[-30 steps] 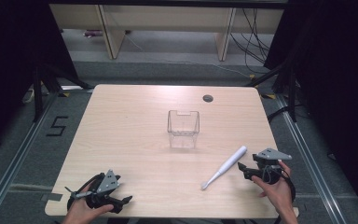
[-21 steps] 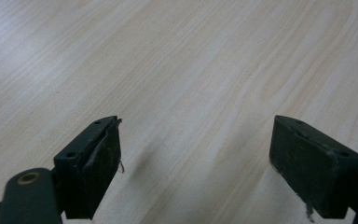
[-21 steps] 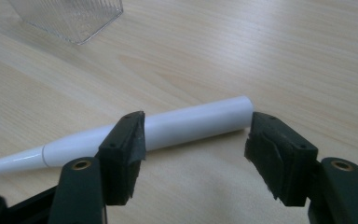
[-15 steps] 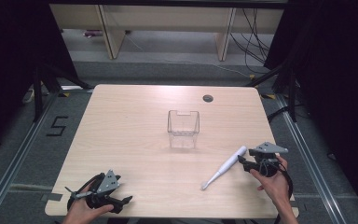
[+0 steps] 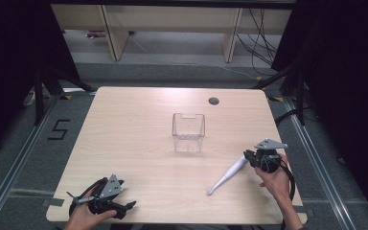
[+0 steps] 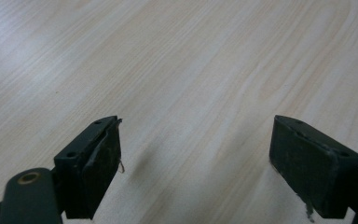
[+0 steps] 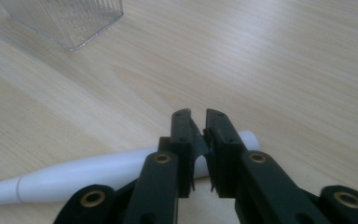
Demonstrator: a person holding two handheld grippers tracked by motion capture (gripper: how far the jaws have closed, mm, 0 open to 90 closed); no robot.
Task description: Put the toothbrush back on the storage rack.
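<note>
Clear plastic bin point(image 5: 189, 132) at desk point(image 5: 139, 120) centre, nothing blocking; white wand point(image 5: 227, 175) lying flat, thick end at two o'clock, thin tip at eight; right gripper point(image 5: 250, 158) just closed narrow over the thick end, left gripper point(image 5: 124, 207) wide, empty.

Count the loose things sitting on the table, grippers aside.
2. A clear plastic box stands near the table's middle. A white toothbrush handle lies toward the right front, its thick end at the right gripper. Nothing else seems hidden.

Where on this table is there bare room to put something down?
Plenty: the whole stretch between the clear container and the left gripper, and the far strip behind the container up to the round hole. It is tighter near the right gripper and the white handle.
</note>
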